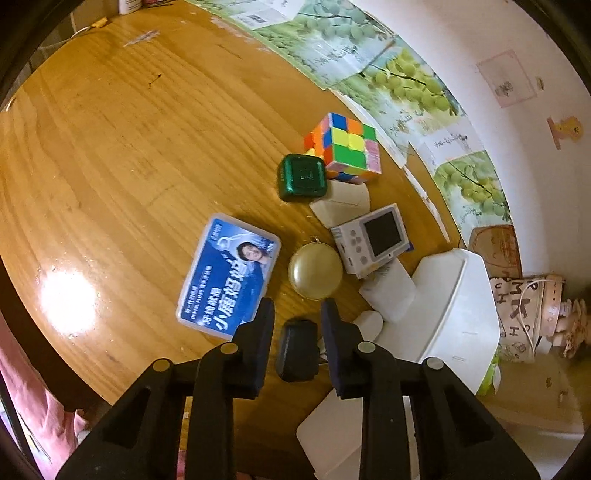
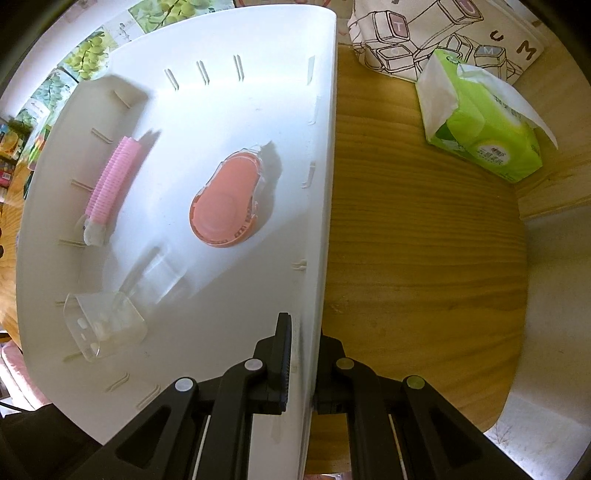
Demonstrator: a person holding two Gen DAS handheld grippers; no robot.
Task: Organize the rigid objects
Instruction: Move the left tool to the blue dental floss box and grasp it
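Note:
In the left wrist view my left gripper (image 1: 297, 314) is open above a small black adapter (image 1: 297, 350) on the wooden table (image 1: 110, 155). Beyond it lie a gold round case (image 1: 315, 271), a blue card box (image 1: 229, 277), a green square case (image 1: 303, 177), a colour cube (image 1: 345, 147), a white device with a screen (image 1: 371, 240) and white blocks (image 1: 341, 203). In the right wrist view my right gripper (image 2: 303, 328) is shut on the wall of the white bin (image 2: 325, 184). The bin holds an orange tape dispenser (image 2: 229, 203), a pink ribbed tube (image 2: 112, 181) and a clear plastic piece (image 2: 103, 325).
The white bin also shows at the right in the left wrist view (image 1: 450, 306). A green tissue pack (image 2: 484, 125) and a printed cloth bag (image 2: 443, 33) sit on the table beyond the bin. Grape-print cards (image 1: 399, 85) lean against the wall.

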